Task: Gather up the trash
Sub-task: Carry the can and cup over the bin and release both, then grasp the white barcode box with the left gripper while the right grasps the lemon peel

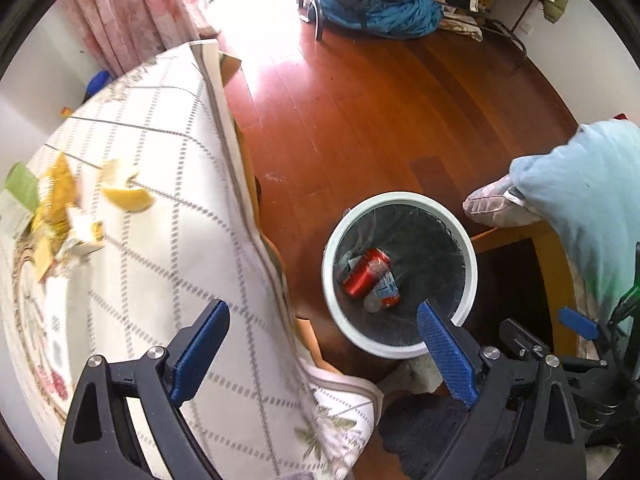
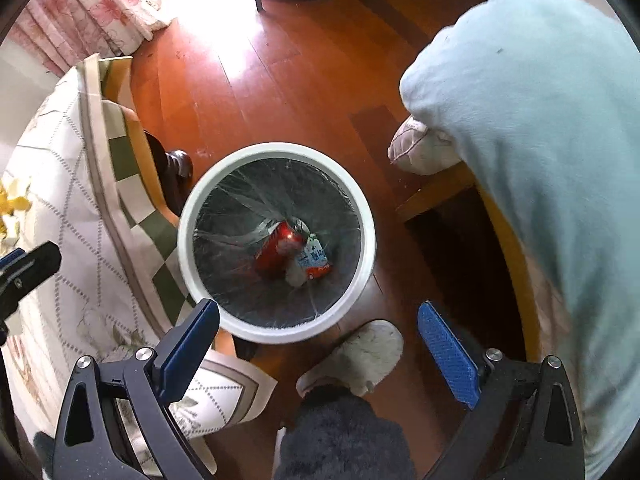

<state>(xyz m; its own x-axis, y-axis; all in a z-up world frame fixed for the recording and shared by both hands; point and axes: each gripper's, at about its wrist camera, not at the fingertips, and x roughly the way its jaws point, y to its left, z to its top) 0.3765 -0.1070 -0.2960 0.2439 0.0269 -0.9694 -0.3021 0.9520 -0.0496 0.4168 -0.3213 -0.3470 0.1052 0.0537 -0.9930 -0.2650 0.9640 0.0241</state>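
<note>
The yellow peels [image 1: 126, 192] and scraps left on the worktop [image 1: 168, 240] are blurred and hard to identify. On the floor beside it, the white bin [image 2: 276, 332], lined with a dark bag, holds a red can [image 2: 278, 252] and a crumpled wrapper [image 2: 314, 262]. Left claw [image 1: 322, 356] and right claw [image 2: 318, 352] both gape wide, empty, the right one above the bin
</note>
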